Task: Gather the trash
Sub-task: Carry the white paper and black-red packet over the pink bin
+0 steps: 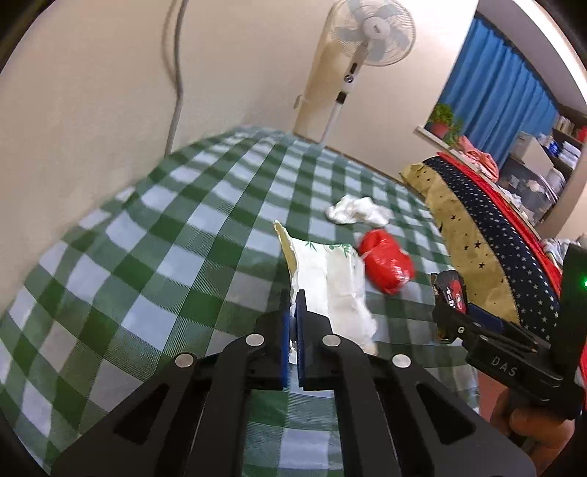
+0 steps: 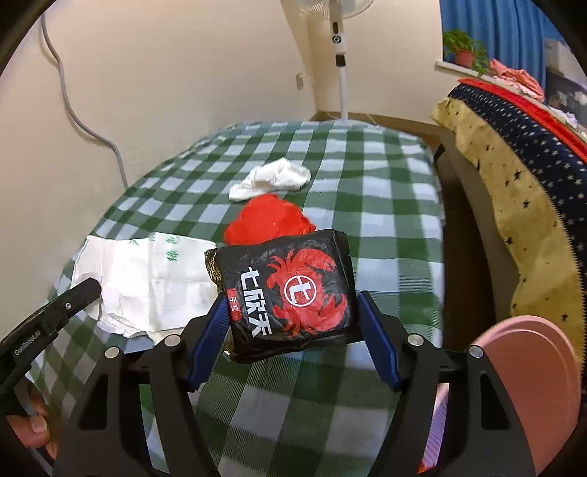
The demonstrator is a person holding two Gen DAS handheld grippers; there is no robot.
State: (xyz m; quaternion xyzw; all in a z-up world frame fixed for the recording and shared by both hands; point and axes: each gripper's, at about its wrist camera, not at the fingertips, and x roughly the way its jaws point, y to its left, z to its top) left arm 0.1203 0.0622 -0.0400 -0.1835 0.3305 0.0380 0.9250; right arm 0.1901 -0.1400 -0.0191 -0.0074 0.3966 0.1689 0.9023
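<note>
Tablecloth (image 1: 157, 235), green-and-white checked, covers the table and carries all trash items. Quilt (image 2: 513, 176), star-patterned in gold and navy, lies along the right side. Fan (image 1: 370, 33) stands at the far end by the wall.

Paper (image 1: 334, 282), white with green print, is lifted off the cloth at its near edge: the left gripper (image 1: 292, 304) is clenched on that edge, blue pads pressed together with the sheet between them. In the right wrist view the same paper (image 2: 146, 282) hangs from the left gripper (image 2: 86, 288) at lower left.

Packet (image 2: 290, 293), black with a red crab print, is grasped by the right gripper (image 2: 293, 326), one blue pad on each side, held above the cloth. Red bag (image 2: 271, 220), crumpled, lies on the cloth just beyond the packet. Tissue (image 2: 271, 178), white and crumpled, lies just beyond the red bag, near the middle of the table.
</note>
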